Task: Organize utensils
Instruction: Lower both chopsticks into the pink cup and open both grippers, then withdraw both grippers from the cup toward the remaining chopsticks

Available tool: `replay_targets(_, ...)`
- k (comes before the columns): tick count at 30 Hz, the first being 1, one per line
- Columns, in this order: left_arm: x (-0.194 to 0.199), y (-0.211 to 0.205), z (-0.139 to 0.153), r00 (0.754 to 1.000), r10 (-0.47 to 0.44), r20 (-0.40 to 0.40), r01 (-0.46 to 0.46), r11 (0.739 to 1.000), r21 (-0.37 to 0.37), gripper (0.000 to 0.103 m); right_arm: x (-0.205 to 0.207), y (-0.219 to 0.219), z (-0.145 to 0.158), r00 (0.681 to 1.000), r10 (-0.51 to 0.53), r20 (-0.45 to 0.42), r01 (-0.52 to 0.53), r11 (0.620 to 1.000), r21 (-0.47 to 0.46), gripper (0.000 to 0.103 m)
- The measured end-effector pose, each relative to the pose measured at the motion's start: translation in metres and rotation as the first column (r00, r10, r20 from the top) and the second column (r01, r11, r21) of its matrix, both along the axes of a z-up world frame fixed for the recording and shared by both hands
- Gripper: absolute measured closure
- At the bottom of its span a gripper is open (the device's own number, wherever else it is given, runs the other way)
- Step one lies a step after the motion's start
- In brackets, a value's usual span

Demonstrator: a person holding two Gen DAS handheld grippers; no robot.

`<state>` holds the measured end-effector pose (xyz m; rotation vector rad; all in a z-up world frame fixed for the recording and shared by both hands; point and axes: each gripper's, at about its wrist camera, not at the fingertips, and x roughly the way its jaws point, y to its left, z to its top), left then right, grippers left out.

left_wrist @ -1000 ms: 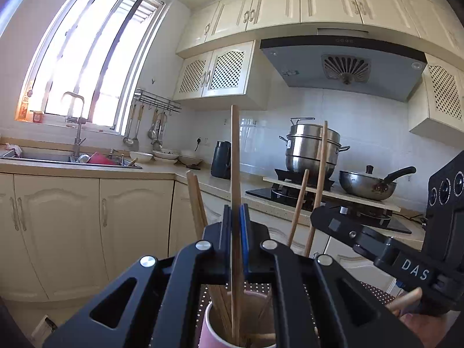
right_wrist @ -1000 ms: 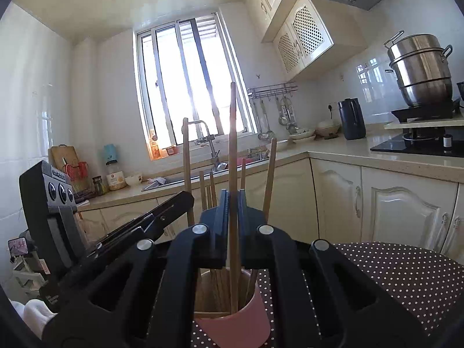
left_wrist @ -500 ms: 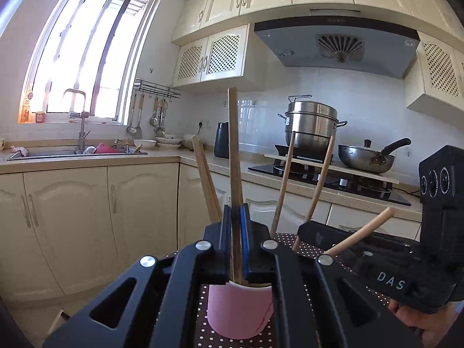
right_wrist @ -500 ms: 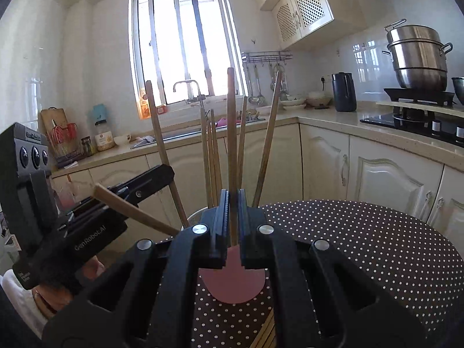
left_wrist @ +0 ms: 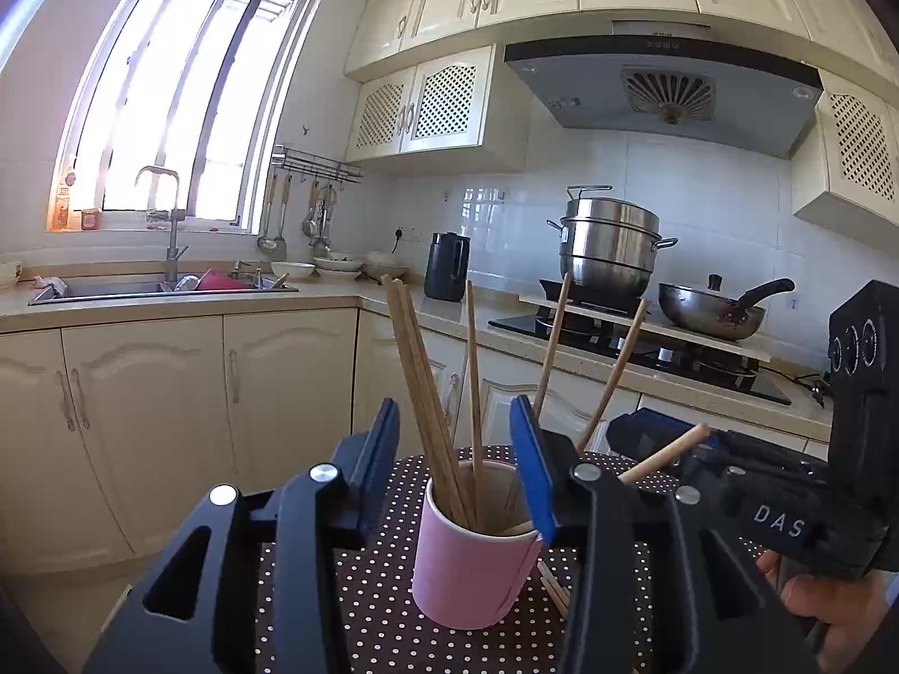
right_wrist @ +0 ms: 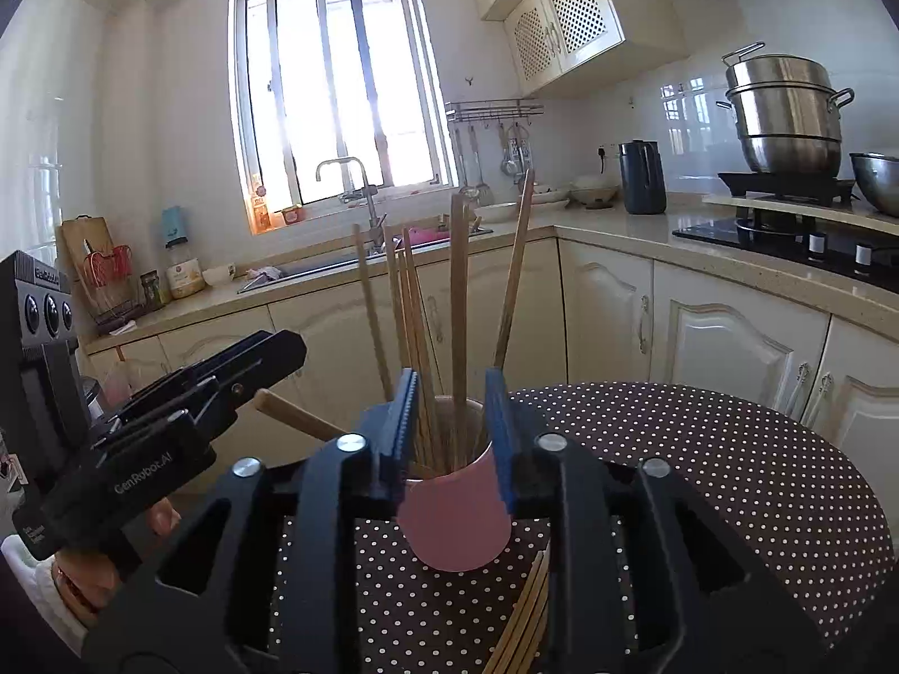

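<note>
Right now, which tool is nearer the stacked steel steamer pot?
Right, probably. The right tool sits on the stove side of the pink cup; the left tool sits on the window side, farther from the pot. Both have just been opening around the wooden chopsticks.

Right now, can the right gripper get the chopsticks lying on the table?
Probably yes. The loose chopsticks lie just under the open right gripper, beside the pink cup, with nothing covering them.

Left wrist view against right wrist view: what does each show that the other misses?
Left wrist only: the range hood and a dark-handled pan. Right wrist only: loose chopsticks lying on the dotted tablecloth at the picture's bottom edge, and a cutting board by the wall. Both: the pink cup of upright chopsticks, the steamer pot and the sink faucet.
</note>
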<state>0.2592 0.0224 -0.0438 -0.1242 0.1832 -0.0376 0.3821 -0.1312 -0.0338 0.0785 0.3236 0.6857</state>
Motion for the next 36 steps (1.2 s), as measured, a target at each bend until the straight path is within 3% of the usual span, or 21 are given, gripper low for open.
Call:
replay_targets(3, -0.011, 0.0, 0.004, 1.0, 0.008, -0.002, -0.008, 1.0, 0.008, 0.055, -0.009, -0.007, 0.007, 1.0, -0.023, 0.007, 0.023, 1.0, -0.002, 0.063)
replay_targets(11, -0.039, -0.005, 0.004, 0.998, 0.009, -0.057, -0.008, 1.0, 0.023, 0.047, -0.042, -0.027, 0.017, 0.998, -0.055, 0.011, 0.055, 0.998, -0.03, 0.062)
replay_targets(17, -0.051, -0.021, -0.008, 0.99, -0.006, -0.142, 0.012, 0.999, 0.041, 0.044, -0.061, -0.04, 0.007, 0.996, -0.076, -0.037, 0.073, 0.995, -0.07, 0.058)
replay_targets(21, -0.05, -0.032, -0.024, 0.968, -0.037, -0.247, 0.048, 0.998, 0.036, 0.043, -0.063, -0.05, -0.008, 0.989, -0.101, -0.11, 0.09, 0.991, -0.104, 0.056)
replay_targets(26, -0.038, -0.046, -0.054, 0.907, -0.08, -0.413, 0.095, 0.995, 0.016, 0.043, -0.061, -0.06, -0.035, 0.968, -0.135, -0.214, 0.103, 0.983, -0.153, 0.054)
replay_targets(29, -0.026, -0.055, -0.073, 0.85, -0.119, -0.513, 0.125, 0.992, -0.023, 0.043, -0.059, -0.066, -0.05, 0.951, -0.15, -0.272, 0.109, 0.981, -0.16, 0.054)
replay_targets(36, -0.001, -0.069, -0.105, 0.759, -0.122, -0.639, 0.118, 0.992, -0.05, 0.043, -0.047, -0.077, -0.072, 0.921, -0.161, -0.354, 0.105, 0.98, -0.172, 0.052)
